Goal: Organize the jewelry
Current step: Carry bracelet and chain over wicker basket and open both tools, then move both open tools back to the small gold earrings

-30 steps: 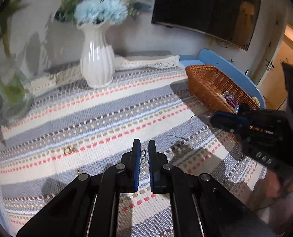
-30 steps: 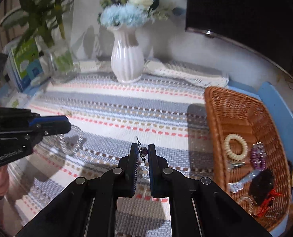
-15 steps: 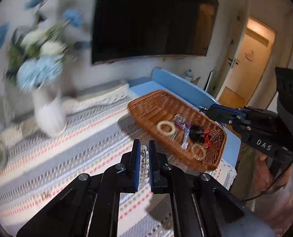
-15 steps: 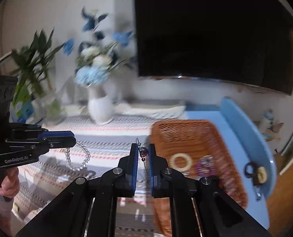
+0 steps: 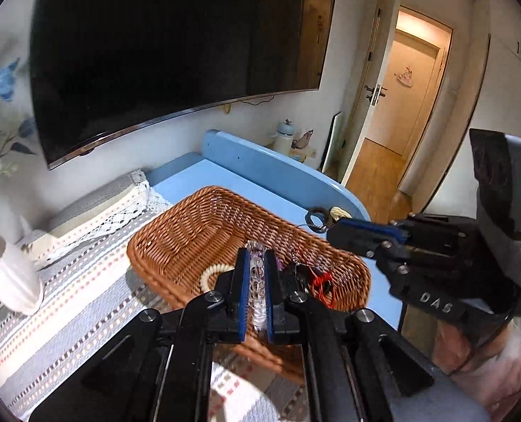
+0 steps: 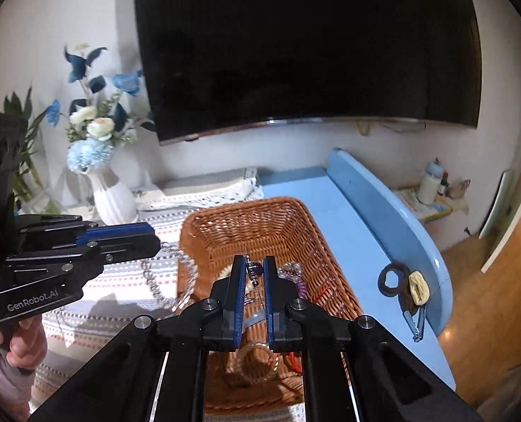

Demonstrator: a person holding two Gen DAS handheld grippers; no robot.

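My left gripper (image 5: 257, 267) is shut on a clear bead bracelet (image 5: 257, 281) and holds it above the near edge of the brown wicker basket (image 5: 190, 225). The bracelet hangs as a loop in the right wrist view (image 6: 169, 281), beside the basket's left wall (image 6: 204, 232). My right gripper (image 6: 253, 270) is shut on a purple-bead earring with a thin chain (image 6: 254, 268) and holds it above the basket. In the left wrist view the right gripper (image 5: 334, 234) is at the basket's right rim with the chain dangling (image 5: 297, 260). Several pieces of jewelry lie in the basket.
A white vase of blue and white flowers (image 6: 111, 193) stands on the striped cloth (image 5: 67, 302) at the left. A black hair tie and a beige clip (image 6: 403, 286) lie on the blue table (image 6: 348, 218) right of the basket. A dark TV (image 6: 306, 45) hangs on the wall behind.
Both grippers have lifted off the striped cloth and swung right to the basket, each carrying its piece. The view has turned from the vase to the basket.
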